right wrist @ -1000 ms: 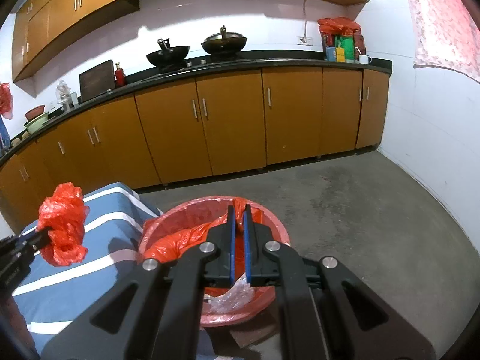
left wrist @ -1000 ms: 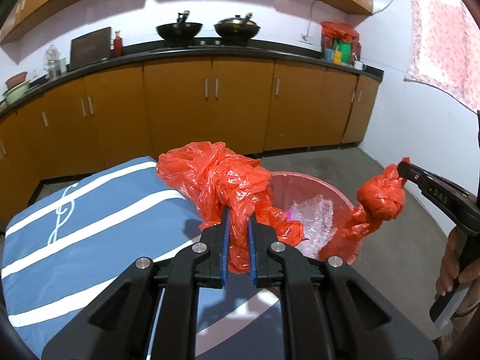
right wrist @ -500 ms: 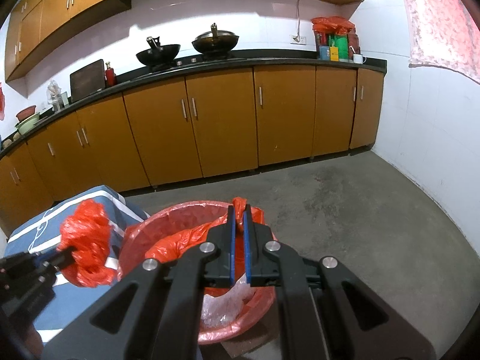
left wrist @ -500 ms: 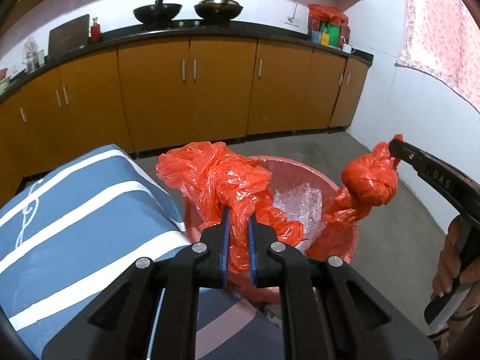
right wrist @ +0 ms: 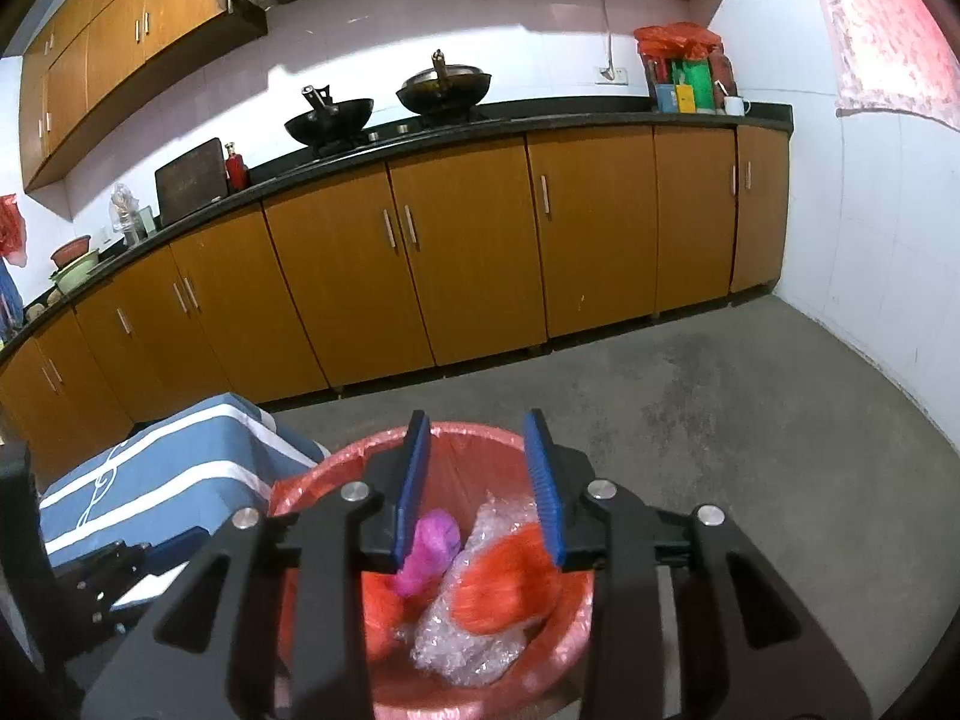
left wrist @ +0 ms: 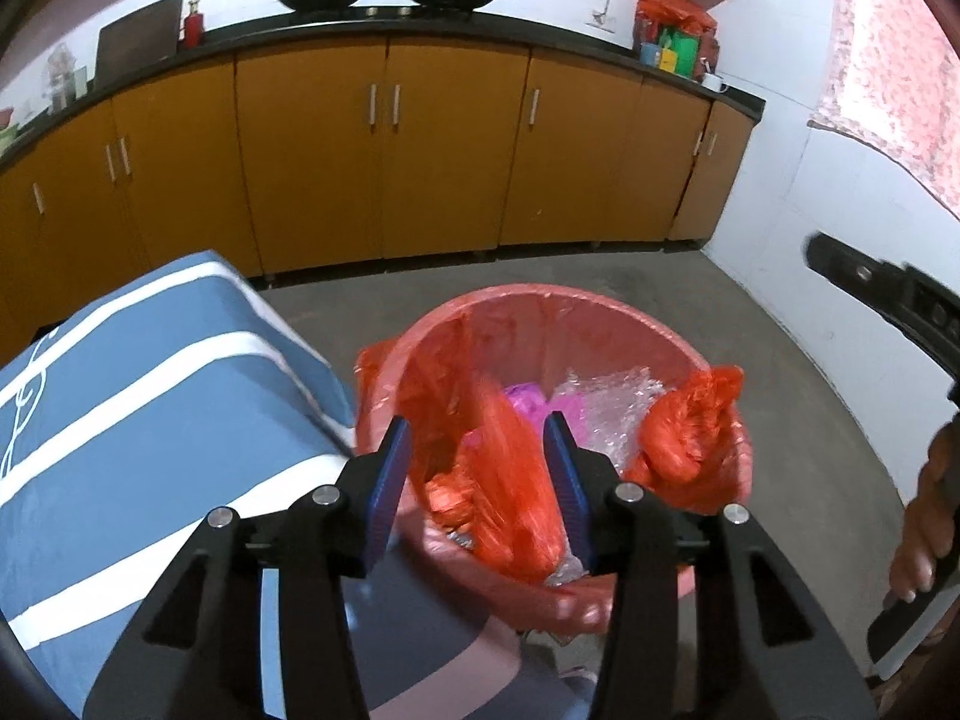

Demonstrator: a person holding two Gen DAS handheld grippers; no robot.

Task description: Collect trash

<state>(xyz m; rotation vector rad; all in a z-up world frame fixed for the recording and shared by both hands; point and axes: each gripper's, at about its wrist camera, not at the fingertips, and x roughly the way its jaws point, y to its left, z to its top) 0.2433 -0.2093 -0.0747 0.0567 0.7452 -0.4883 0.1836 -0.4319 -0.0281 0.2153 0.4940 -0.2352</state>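
Opening, both claws, left [left wrist: 477,471] and right [right wrist: 477,480], have let go of the liner [left wrist: 498,480]. It slumps blurred into the bin [left wrist: 600,300], not tied yet.

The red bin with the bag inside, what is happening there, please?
A person holds a gripper in each hand above the red bin beside a blue striped cloth. The left gripper and the right gripper are both opening, and the pads press on nothing. The orange bag liner hangs loose into the bin, over bubble wrap and a pink scrap.
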